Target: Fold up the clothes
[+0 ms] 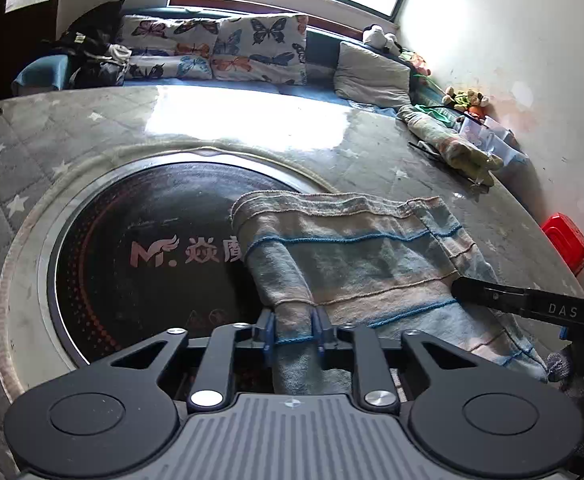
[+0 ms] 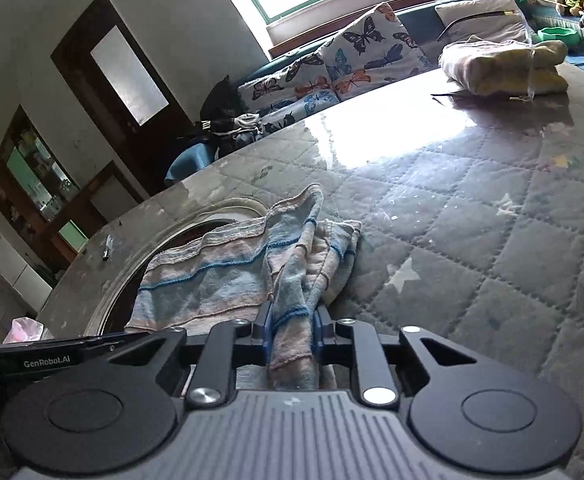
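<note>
On the near side of the round table (image 2: 471, 208), half over the inset cooktop (image 1: 140, 248) at its centre, lies the striped cloth (image 1: 355, 248), pale blue and pink with darker blue lines. I hold it at two points of its near edge. My left gripper (image 1: 294, 328) is closed on a bunched ridge of fabric, which runs between its blue pads (image 1: 268, 326) and on under the tool. My right gripper (image 2: 292, 326) is likewise clamped on a gathered fold at the cloth's right end, where the material heaps toward the table's open quilted side. Holding both near corners keeps the edge taut between them, so it can travel as one line when carried over. The far hem lies flat over the cooktop's rim. Judgement: a fold is in hand, but whether the cloth is already doubled I cannot tell; the heap at the right may be a second layer. A bundled garment (image 2: 499, 64) sits at the far edge, well apart.
</note>
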`<action>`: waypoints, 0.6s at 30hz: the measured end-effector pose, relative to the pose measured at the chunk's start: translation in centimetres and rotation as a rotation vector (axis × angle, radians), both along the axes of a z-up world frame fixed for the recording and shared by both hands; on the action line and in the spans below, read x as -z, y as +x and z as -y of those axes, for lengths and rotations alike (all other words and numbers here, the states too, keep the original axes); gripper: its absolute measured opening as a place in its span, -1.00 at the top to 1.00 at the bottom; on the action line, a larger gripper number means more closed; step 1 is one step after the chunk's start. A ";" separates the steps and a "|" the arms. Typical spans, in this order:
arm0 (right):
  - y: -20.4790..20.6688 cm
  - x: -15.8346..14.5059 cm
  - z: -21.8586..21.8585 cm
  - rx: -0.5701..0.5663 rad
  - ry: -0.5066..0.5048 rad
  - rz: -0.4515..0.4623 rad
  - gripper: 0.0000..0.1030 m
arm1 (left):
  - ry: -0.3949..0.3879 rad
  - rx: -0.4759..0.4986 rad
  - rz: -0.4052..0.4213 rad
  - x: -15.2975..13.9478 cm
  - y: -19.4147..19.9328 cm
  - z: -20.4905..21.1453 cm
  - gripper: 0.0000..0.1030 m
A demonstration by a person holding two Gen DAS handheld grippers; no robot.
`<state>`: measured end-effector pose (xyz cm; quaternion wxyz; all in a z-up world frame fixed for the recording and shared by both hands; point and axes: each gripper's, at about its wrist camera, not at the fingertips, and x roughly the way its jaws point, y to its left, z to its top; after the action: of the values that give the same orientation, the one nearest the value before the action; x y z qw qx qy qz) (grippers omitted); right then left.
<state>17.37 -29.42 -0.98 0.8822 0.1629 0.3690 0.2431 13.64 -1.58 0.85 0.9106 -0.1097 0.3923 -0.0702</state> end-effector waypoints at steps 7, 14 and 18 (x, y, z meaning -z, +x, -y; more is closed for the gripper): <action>-2.1 -0.7 1.1 0.029 0.005 0.025 0.71 | -0.014 0.045 0.008 -0.4 -0.9 0.9 0.69; -4.9 -0.7 3.4 0.084 0.015 0.043 0.72 | -0.010 0.096 0.016 -0.8 -1.3 3.0 0.73; -4.9 -1.5 4.4 0.112 0.009 0.065 0.73 | -0.004 0.121 0.038 -1.8 -1.0 4.4 0.78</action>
<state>12.43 -33.84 0.48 0.9052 0.1792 0.3295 0.2001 12.67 -6.03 2.64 0.9118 -0.0860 0.3806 -0.1279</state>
